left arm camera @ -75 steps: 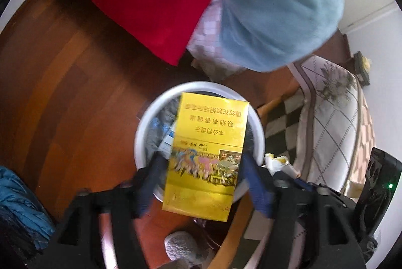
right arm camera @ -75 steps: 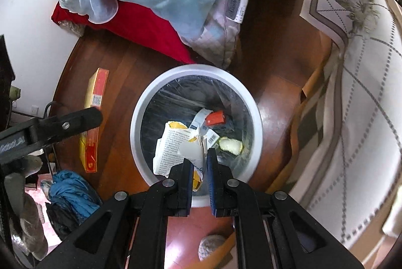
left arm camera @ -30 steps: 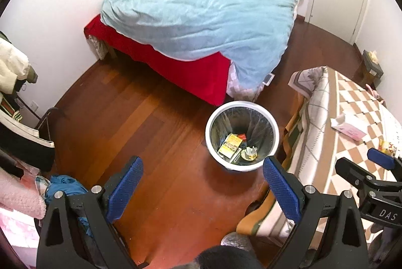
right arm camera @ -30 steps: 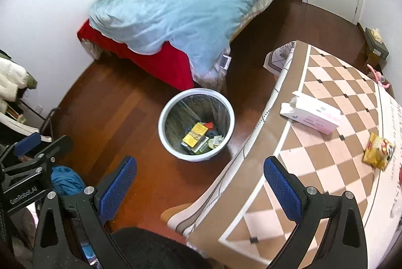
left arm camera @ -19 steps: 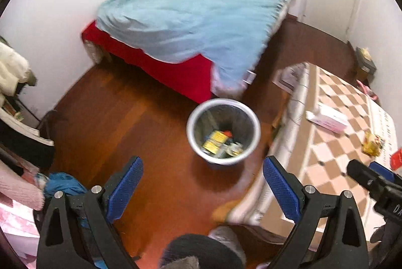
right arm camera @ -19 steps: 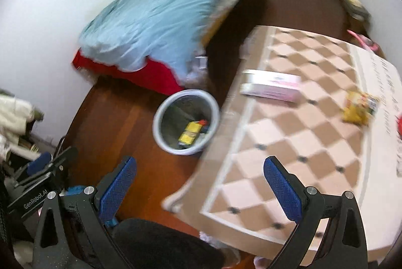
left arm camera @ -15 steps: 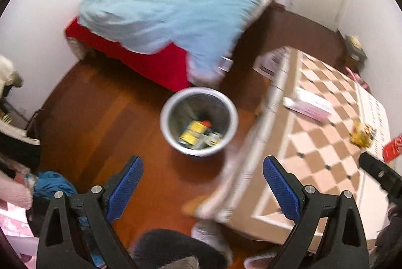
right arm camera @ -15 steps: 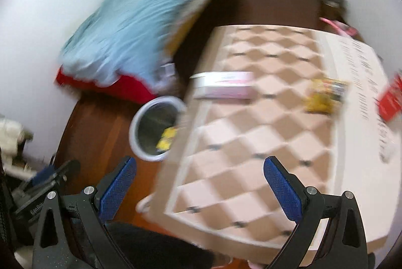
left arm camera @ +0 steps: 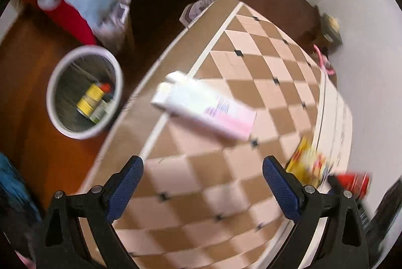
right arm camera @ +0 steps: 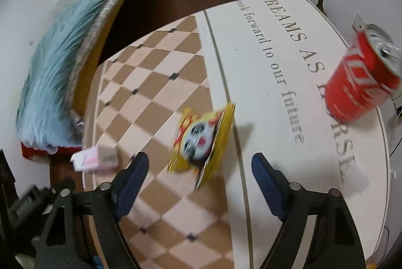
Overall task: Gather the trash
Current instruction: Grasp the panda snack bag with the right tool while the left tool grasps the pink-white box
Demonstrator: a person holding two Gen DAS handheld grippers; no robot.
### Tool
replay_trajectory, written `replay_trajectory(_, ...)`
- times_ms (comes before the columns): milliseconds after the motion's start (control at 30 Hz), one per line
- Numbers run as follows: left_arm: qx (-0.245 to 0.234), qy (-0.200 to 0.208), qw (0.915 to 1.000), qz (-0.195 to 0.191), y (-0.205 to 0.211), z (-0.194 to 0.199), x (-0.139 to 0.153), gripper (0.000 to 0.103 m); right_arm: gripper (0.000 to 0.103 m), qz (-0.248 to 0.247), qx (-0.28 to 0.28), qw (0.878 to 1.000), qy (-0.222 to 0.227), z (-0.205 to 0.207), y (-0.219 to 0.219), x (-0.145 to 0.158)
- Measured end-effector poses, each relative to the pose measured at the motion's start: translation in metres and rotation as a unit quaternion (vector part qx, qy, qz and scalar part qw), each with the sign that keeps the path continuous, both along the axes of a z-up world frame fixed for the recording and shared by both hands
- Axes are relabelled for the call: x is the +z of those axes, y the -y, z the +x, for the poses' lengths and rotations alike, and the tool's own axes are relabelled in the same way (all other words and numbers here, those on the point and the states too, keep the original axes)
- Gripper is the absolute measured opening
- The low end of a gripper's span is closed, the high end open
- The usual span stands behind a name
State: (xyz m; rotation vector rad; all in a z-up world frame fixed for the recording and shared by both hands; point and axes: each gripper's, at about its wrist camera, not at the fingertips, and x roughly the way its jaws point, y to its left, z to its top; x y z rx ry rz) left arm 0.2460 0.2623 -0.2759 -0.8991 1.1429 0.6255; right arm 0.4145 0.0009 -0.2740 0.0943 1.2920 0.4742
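Trash on the checkered table, both grippers spread wide and empty.

A yellow snack packet [right arm camera: 201,140] lies at centre frame on the checkered tablecloth [right arm camera: 150,103], just above the gap of the right gripper [right arm camera: 198,176], its jaws released. A red can [right arm camera: 361,83] stands at the right edge (blurred). In the left view, a white-and-pink box [left arm camera: 203,108] lies mid-frame above the left gripper [left arm camera: 202,179], also released, and the white bin [left arm camera: 84,91] holding trash sits on the floor at left.
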Motion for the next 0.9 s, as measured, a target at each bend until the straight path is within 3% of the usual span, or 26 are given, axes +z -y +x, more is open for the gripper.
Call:
replay_trajectory(133, 0.059, -0.006, 0.9974, -0.042, -0.020, 0.027, -0.025, 0.092, 0.071, 0.001, -0.008, 1.000, -0.018, 0.016, -0.010, -0.019)
replay_trajectory(233, 0.083, -0.011, 0.9954, -0.046, -0.026, 0.034, -0.036, 0.067, 0.057, 0.001, -0.008, 0.999, -0.036, 0.021, -0.014, -0.034)
replay_trajectory(300, 0.076, -0.022, 0.9965, -0.027, -0.025, 0.038, -0.036, 0.058, 0.049, 0.025, -0.010, 0.998, -0.048, 0.022, -0.012, -0.040)
replay_trajectory(333, 0.060, -0.021, 0.9979, -0.012, -0.021, 0.039, -0.032, 0.055, 0.046, 0.025, -0.009, 0.999, -0.045, 0.022, -0.012, -0.041)
replay_trajectory(400, 0.014, -0.029, 0.9994, 0.014, -0.010, 0.043, -0.027, 0.040, 0.042, 0.029, -0.002, 0.999, -0.039, 0.019, -0.012, -0.038)
replay_trajectory(500, -0.060, -0.040, 0.9965, 0.043, 0.010, 0.043, -0.024, 0.033, 0.039, 0.033, 0.014, 0.999, -0.034, 0.011, -0.008, -0.034)
replay_trajectory(667, -0.160, -0.040, 0.9834, 0.076, 0.048, 0.018, -0.010, 0.032, 0.039, 0.031, 0.054, 0.998, -0.023, -0.021, 0.010, -0.019)
replay_trajectory(800, -0.223, -0.040, 0.9716, 0.067, 0.085, -0.015, -0.005, 0.032, 0.039, 0.011, 0.107, 0.994, -0.024, -0.066, 0.030, -0.011)
replay_trajectory(900, -0.243, -0.041, 0.9678, 0.049, 0.107, -0.037, -0.009, 0.032, 0.039, -0.010, 0.131, 0.991, -0.032, -0.094, 0.042, -0.015)
